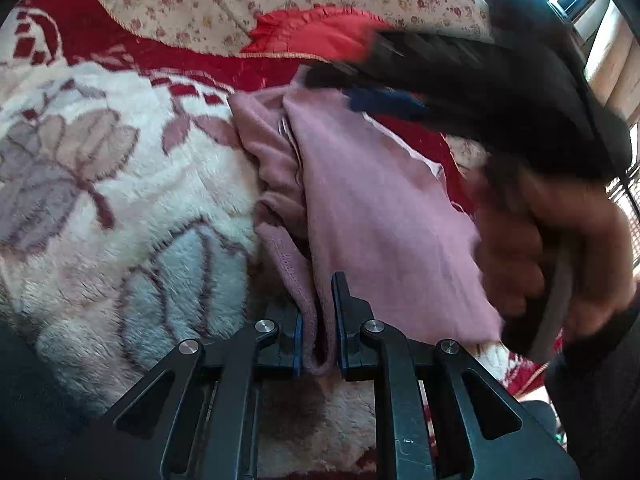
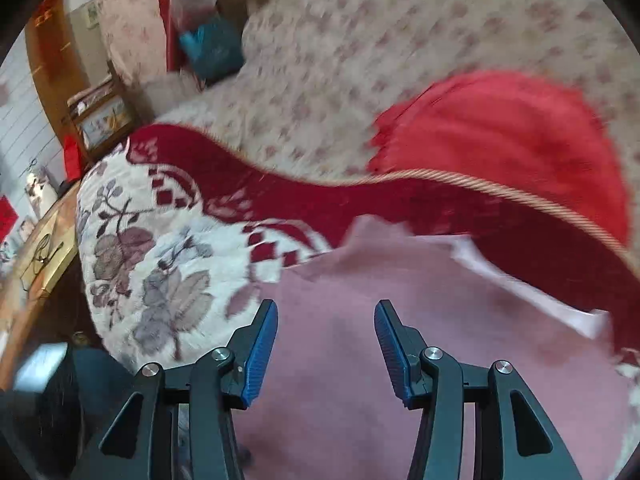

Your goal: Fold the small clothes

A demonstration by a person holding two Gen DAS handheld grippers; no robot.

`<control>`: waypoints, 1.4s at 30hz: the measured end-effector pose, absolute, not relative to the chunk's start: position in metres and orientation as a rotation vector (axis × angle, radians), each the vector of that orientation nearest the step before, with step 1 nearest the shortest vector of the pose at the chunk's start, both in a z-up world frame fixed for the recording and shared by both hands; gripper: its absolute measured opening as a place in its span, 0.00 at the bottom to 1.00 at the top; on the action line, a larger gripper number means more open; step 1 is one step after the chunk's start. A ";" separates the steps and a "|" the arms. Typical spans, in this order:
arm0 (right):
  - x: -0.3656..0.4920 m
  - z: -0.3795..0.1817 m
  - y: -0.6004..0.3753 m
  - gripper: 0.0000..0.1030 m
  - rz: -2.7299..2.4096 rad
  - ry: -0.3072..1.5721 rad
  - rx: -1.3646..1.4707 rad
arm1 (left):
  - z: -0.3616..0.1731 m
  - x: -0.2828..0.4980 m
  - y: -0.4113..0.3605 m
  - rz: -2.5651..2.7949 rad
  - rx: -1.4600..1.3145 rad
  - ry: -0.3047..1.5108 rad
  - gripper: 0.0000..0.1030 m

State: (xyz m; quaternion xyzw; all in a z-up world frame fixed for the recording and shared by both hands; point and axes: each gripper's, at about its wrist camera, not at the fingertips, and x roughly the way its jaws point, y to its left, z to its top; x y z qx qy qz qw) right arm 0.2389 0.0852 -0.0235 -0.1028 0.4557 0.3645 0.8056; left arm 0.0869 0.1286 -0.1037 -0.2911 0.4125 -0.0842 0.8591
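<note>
Left claw [image 1: 320,320] pinches one pink garment [image 1: 372,208].

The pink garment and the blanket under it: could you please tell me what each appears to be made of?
The pink garment looks like a soft, matte knit, perhaps fleece or cotton jersey: it drapes in limp folds and shows a stitched hem where the left gripper pinches it. The blanket looks like plush synthetic pile: fuzzy, tufted fibres with a woven-in flower pattern.

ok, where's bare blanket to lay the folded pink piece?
Free: the white floral blanket left of the pink garment, up to its red border. Crowded: the right side, where the right gripper hangs open over the garment, the left gripper pinches its hem, and the red cloth lies beyond.
</note>
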 end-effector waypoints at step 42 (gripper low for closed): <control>0.292 -0.025 0.041 0.08 0.732 1.048 -0.010 | -0.077 0.074 0.117 -0.306 -0.590 0.766 0.06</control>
